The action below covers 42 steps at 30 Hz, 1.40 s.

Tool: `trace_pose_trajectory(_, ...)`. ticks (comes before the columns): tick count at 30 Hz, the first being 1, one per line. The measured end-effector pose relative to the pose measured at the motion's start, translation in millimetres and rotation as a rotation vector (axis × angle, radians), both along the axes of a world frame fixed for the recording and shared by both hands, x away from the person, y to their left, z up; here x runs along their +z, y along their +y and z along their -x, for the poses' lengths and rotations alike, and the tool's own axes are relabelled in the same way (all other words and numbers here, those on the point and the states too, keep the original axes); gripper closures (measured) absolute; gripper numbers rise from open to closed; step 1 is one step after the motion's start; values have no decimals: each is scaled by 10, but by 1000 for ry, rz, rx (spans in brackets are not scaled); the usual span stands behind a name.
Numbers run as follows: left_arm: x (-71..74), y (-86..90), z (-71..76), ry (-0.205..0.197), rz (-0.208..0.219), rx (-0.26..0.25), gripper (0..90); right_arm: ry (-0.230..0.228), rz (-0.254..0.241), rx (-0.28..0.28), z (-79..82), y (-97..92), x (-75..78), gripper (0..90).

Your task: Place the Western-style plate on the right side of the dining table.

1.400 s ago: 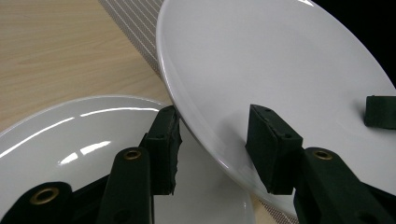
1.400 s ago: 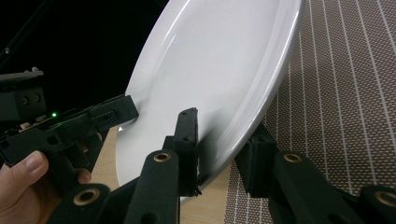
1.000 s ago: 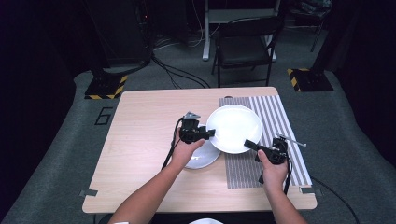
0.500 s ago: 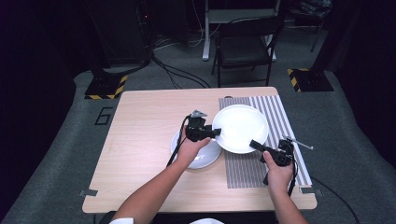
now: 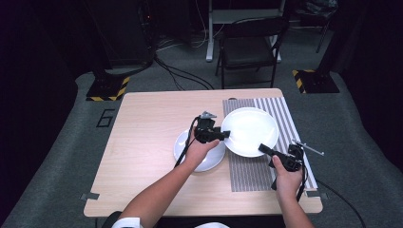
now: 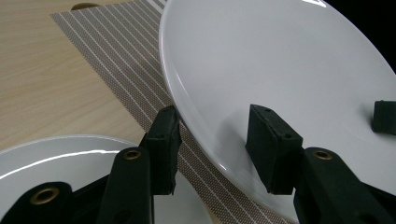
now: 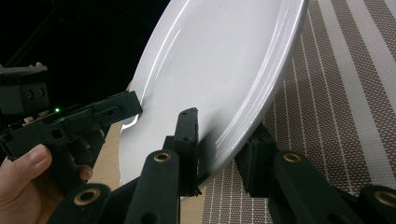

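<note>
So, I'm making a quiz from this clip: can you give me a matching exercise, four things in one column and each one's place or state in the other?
Things:
1. large white plate
2. small white plate
3. striped placemat
4. left gripper

Places or states:
A. lies flat on the right part of the table
B. rests on bare wood beneath the left hand
C. held by its rim from two sides
D. clamps the large plate's left edge

Pairs: 1-C, 2-B, 3-A, 4-D

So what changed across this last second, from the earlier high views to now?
The large plate, gripped at its rim by the left hand-held gripper and right hand-held gripper, shifted rightward over the striped mat, uncovering more of the small plate. Both grips, the mat and the small plate stayed unchanged.
</note>
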<state>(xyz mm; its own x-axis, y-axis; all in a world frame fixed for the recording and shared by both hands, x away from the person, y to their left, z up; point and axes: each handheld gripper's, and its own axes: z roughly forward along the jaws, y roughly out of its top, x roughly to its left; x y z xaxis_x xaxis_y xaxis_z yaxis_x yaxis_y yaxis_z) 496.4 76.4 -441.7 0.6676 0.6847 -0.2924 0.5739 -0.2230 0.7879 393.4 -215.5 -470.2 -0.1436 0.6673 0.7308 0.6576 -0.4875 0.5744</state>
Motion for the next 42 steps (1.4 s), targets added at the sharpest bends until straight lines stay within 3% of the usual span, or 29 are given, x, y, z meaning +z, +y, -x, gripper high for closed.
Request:
trace_pose_trajectory(20, -32, -312, 2, 7, -6, -87, 547, 2, 2, -80, 229, -217, -26, 712)
trace_pose_trajectory(42, -87, -509, 10, 16, -2, -130, 548, -2, 10, -126, 388, -352, -78, 712)
